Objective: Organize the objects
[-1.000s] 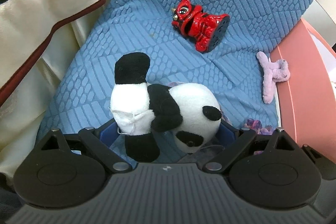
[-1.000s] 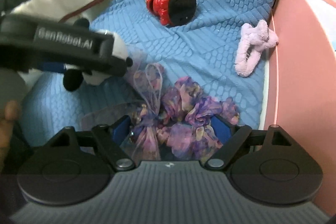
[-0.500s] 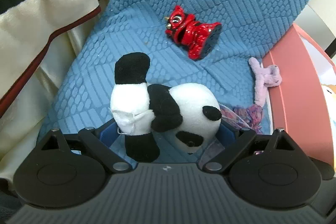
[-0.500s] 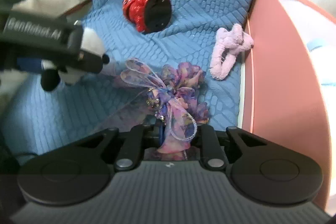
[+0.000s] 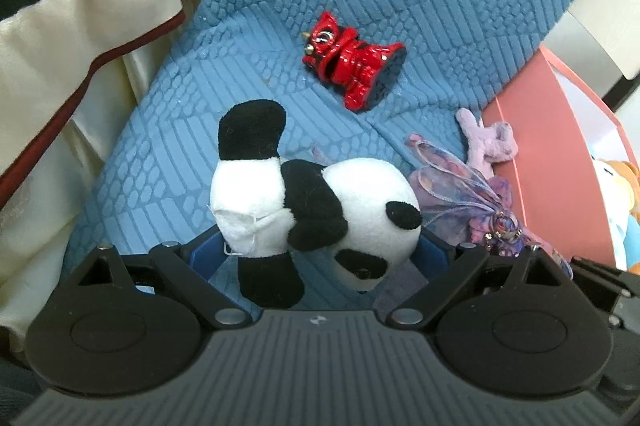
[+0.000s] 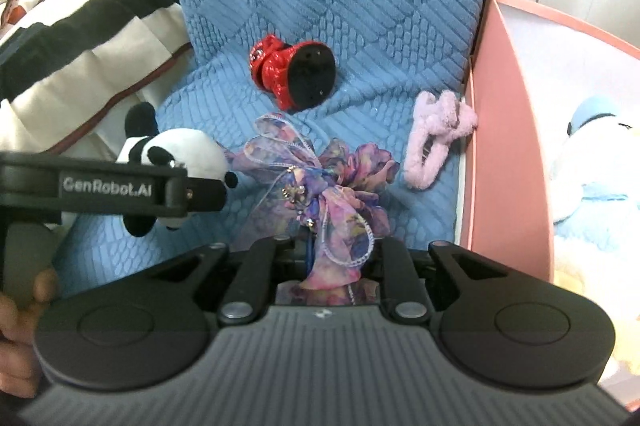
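— Right hand-held gripper has clamped the purple floral fabric scrunchie, lifting it beside the pink box.
— And left?
— Left hand-held gripper grips the black-and-white plush panda.

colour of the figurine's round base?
Black; the figurine itself is glossy red. Its base faces the camera in the right wrist view.

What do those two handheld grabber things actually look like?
Both grippers, left and right, are matte black plastic with a ribbed top, two round discs, silver pivot pins and blue finger pads. The left one carries white "GenRobot.AI" lettering on its side.
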